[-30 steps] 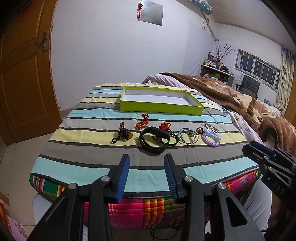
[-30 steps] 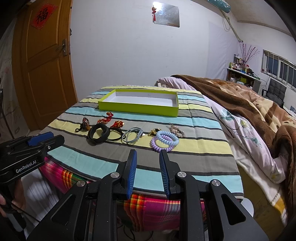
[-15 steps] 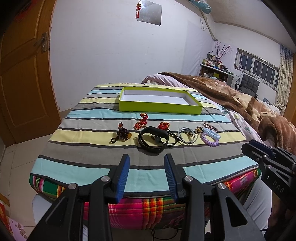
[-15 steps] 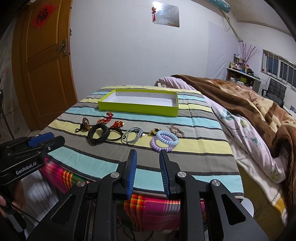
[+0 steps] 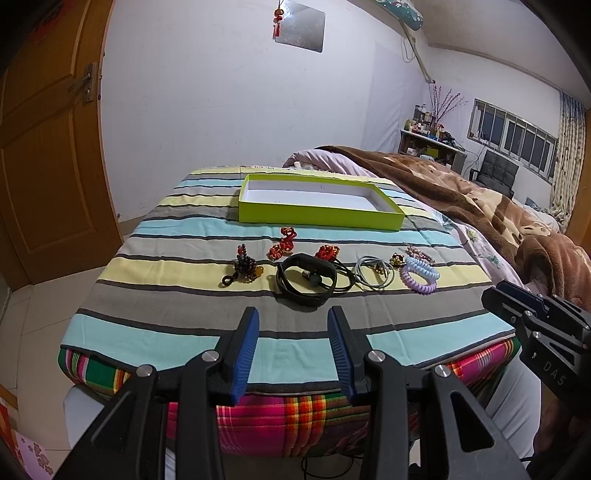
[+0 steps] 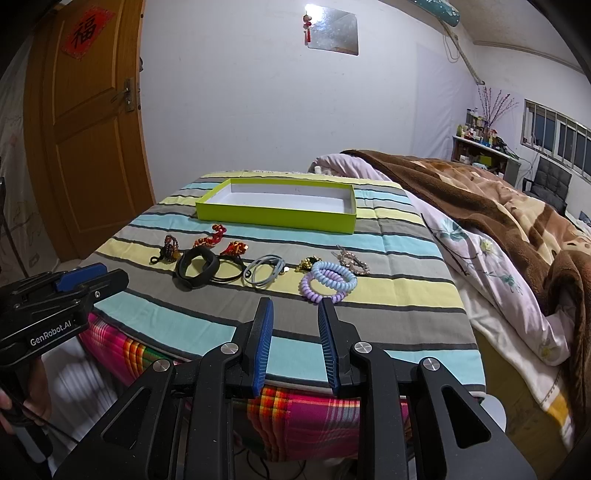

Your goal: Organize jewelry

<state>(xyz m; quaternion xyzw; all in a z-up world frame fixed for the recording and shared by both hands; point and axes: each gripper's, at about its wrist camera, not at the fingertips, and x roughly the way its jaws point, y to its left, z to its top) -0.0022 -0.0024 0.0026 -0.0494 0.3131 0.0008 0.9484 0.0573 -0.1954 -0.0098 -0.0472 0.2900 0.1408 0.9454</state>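
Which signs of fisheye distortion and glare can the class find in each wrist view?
Left wrist view: the door edge bows, black corners vignette the frame, the wall mirror shows a dull sheen. Right wrist view: the ceiling line curves, the mirror glares at its top-left corner, and the cloth below the left hand-held gripper looks smeared.

Home bedroom: bed w/ rumpled brown plush blanket (image 6: pixel 491 199), floral white sheet (image 6: pixel 491 280), orange wooden door (image 6: pixel 92 147) w/ red paper charm, cluttered shelf (image 6: pixel 480 144) by window.
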